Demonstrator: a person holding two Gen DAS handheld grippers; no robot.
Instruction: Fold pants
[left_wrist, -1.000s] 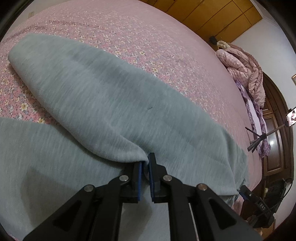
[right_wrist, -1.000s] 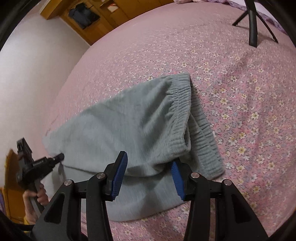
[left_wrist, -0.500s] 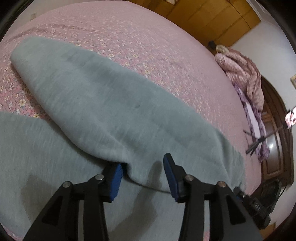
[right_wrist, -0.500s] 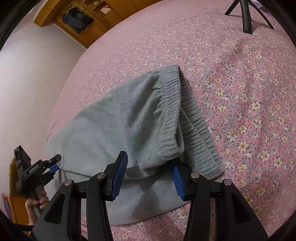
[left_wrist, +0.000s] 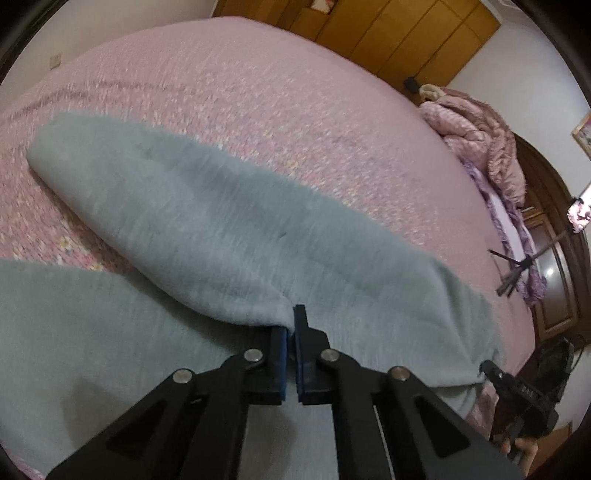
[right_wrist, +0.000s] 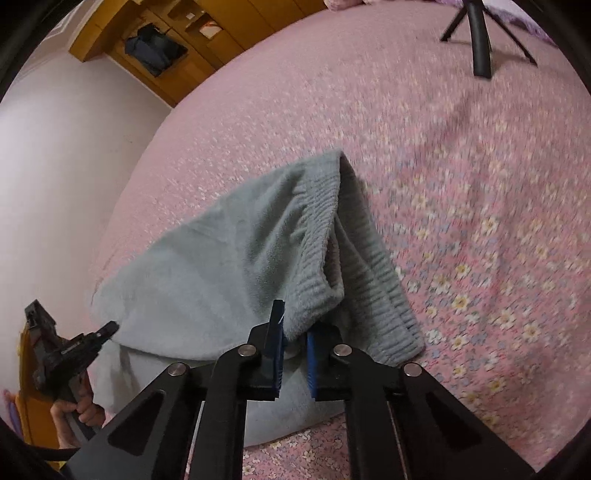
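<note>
Grey fleece pants (left_wrist: 221, 221) lie on the pink flowered bedspread (left_wrist: 258, 92), one leg folded over the other. My left gripper (left_wrist: 291, 325) is closing, its blue pads pinching the folded leg's near edge. In the right wrist view the pants (right_wrist: 229, 266) end in a ribbed waistband (right_wrist: 321, 221) folded double. My right gripper (right_wrist: 295, 332) is closing on the waistband's near corner, with cloth between its pads. The left gripper (right_wrist: 107, 328) shows at the far left, held by a hand (right_wrist: 81, 406). The right gripper (left_wrist: 487, 369) shows at the pants' right end.
A black tripod (right_wrist: 480, 40) stands on the bed at the far right. A heaped pink blanket (left_wrist: 480, 140) lies at the bed's far side. Wooden wardrobes (left_wrist: 388, 33) line the back wall. Bare bedspread (right_wrist: 480, 221) stretches right of the waistband.
The left gripper opened half a second ago and has shut again on the leg's edge. The right gripper has gone from open around the waistband corner to pinching it.
</note>
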